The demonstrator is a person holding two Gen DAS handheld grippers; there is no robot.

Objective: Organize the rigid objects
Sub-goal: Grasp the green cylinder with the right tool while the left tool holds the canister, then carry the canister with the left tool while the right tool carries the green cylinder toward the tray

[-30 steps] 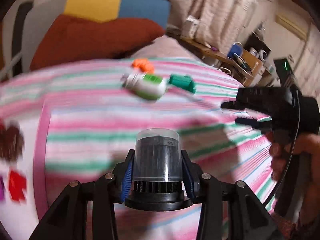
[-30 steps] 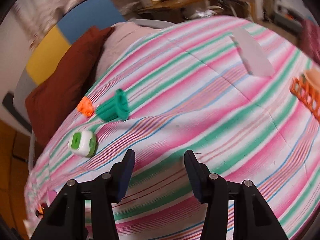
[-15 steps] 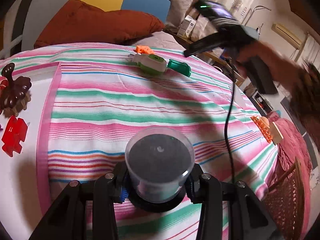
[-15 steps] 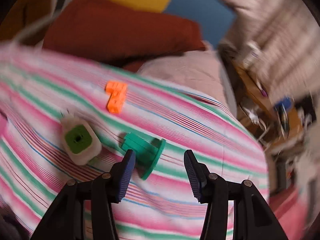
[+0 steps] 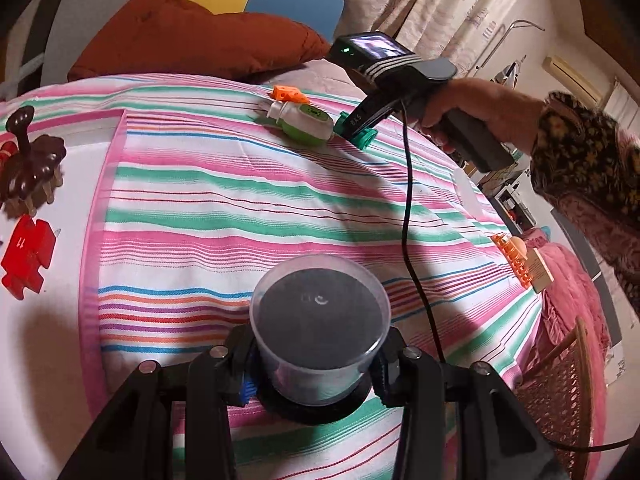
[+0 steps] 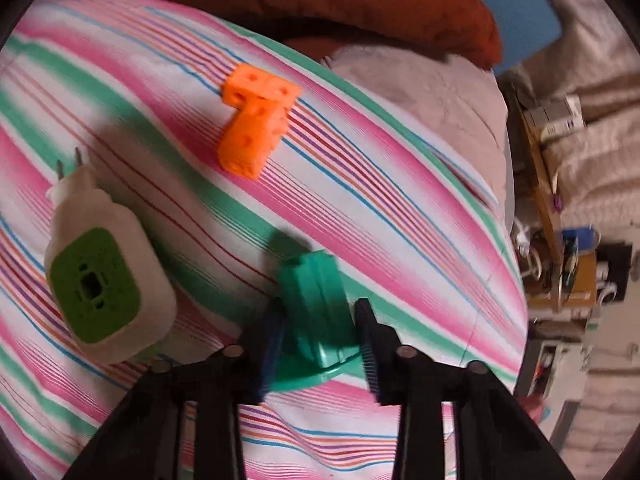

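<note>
My left gripper (image 5: 316,364) is shut on a clear plastic cup with a black base (image 5: 320,336), held low over the striped cloth. My right gripper (image 6: 318,340) is open, its fingers on either side of a teal plastic piece (image 6: 316,312) lying on the cloth; in the left wrist view that gripper (image 5: 356,126) sits over the teal piece (image 5: 366,138). Left of it lie a white and green plug adapter (image 6: 104,284) and an orange block piece (image 6: 256,128).
A chocolate-brown toy (image 5: 32,168) and a red puzzle piece (image 5: 26,258) lie at the cloth's left edge. An orange comb-like object (image 5: 516,256) sits at the right edge. A rust-red cushion (image 5: 192,36) lies behind. A wicker chair (image 5: 560,384) stands at lower right.
My right gripper moved down and forward onto the teal piece, which now sits between its fingers. My left gripper lowered the cup toward the cloth and stayed shut.
</note>
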